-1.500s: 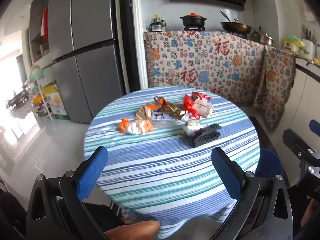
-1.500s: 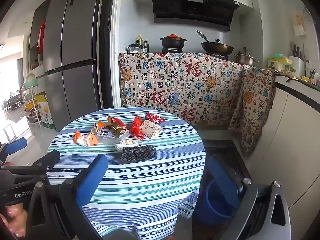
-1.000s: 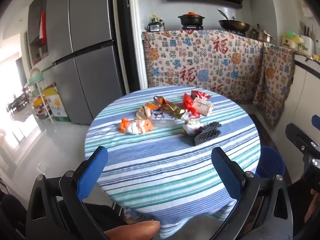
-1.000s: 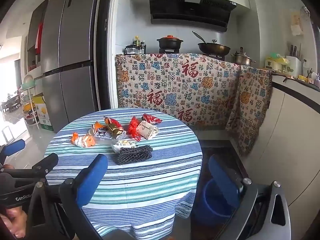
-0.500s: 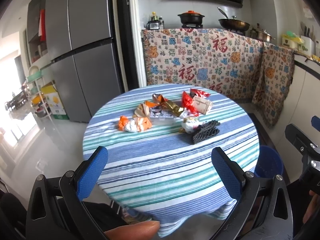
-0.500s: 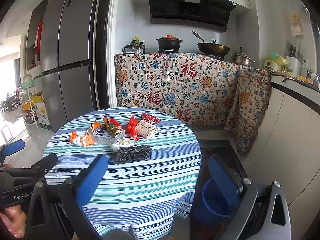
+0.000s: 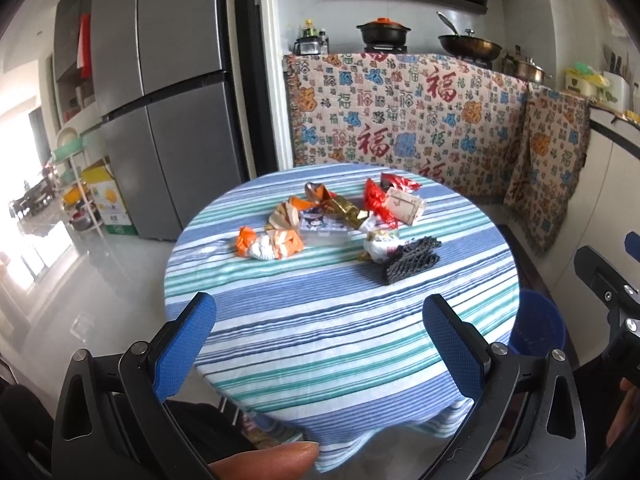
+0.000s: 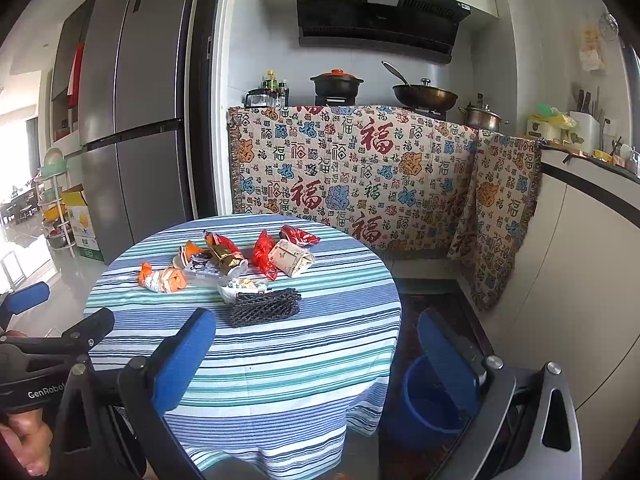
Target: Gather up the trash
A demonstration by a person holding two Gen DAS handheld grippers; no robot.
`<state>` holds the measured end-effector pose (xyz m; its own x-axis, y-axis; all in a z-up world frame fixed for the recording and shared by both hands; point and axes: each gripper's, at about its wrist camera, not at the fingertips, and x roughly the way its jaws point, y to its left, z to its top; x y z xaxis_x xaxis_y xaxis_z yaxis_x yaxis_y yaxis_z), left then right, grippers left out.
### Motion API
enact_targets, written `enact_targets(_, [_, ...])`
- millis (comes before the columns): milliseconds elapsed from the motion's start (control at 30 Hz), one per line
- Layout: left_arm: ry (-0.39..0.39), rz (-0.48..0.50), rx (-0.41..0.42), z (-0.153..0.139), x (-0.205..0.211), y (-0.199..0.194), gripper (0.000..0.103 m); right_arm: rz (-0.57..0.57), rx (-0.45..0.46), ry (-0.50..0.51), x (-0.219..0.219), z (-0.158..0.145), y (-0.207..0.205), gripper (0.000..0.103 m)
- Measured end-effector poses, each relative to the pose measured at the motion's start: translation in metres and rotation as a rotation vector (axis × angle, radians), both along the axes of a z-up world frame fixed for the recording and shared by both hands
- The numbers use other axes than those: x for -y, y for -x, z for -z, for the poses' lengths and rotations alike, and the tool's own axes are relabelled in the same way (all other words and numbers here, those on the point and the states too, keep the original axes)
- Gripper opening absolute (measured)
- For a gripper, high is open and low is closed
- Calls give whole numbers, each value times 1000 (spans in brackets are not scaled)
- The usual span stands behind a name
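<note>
Several pieces of trash lie in a cluster on the far half of a round table with a blue and green striped cloth (image 7: 328, 332) (image 8: 288, 352): an orange and white wrapper (image 7: 268, 243) (image 8: 162, 278), a gold wrapper (image 7: 346, 208) (image 8: 224, 256), a red wrapper (image 7: 374, 200) (image 8: 264, 256), a beige paper box (image 7: 404, 206) (image 8: 290, 260) and a black foam net (image 7: 412, 260) (image 8: 264, 306). My left gripper (image 7: 320, 334) is open, short of the table's near edge. My right gripper (image 8: 316, 350) is open too, over the table's right edge. A blue bin (image 7: 538, 326) (image 8: 430, 398) stands on the floor right of the table.
A grey fridge (image 7: 160, 92) stands at the back left. Behind the table, a patterned cloth (image 8: 360, 176) hangs over the kitchen counter, with a pot (image 8: 336, 84) and pan (image 8: 424, 96) on the stove. White cabinets (image 8: 580, 280) run along the right. A hand (image 8: 24, 440) holds the left gripper.
Both views have drifted back and up slightly, so the table sits a bit farther off. Both grippers stay open and nothing on the table has moved.
</note>
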<state>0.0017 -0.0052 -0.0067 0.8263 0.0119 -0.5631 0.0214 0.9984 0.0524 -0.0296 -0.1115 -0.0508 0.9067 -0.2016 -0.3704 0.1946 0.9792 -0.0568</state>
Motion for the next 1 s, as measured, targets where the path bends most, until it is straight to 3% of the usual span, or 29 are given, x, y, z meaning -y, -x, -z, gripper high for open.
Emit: enact_targets(1000, [-8,-1,-1,3,-1,0,103,8,-6,-3,6,2,1,103])
